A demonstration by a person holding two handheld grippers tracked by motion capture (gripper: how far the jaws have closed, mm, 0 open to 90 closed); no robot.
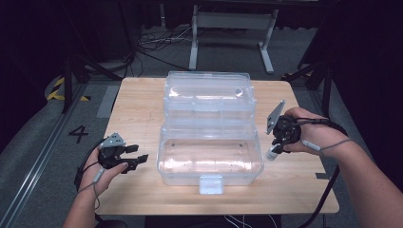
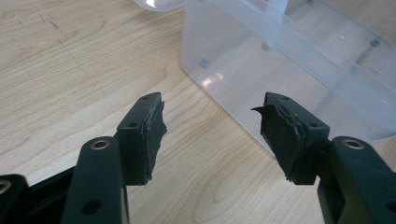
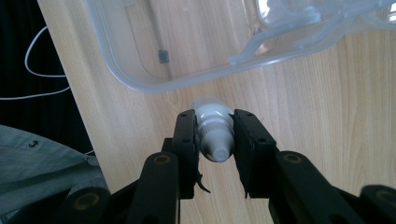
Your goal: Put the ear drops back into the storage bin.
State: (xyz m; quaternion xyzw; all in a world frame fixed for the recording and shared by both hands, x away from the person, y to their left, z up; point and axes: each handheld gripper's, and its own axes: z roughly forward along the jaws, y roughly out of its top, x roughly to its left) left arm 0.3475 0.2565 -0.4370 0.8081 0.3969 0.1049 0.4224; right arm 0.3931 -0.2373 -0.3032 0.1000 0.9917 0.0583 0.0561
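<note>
Left gripper (image 1: pixel 135 158) low at the table's (image 1: pixel 142 95) near-left, fingers (image 2: pixel 144 135) spread, nothing between them; in its own view they frame bare wood, a corner of the clear box (image 2: pixel 289 65) just past the right finger. Right gripper (image 1: pixel 274 151) to the right of the box (image 1: pixel 209 156), pointing down. High view gives a small white bottle (image 1: pixel 272 154) below it, off the table or touching, cannot tell. Right gripper view settles the grip: fingers (image 3: pixel 187 140) pinch the bottle (image 3: pixel 214 130) at its neck, cap end toward the camera, box rim (image 3: pixel 140 84) beyond. Box open, lid (image 1: pixel 207 90) tipped back.
</note>
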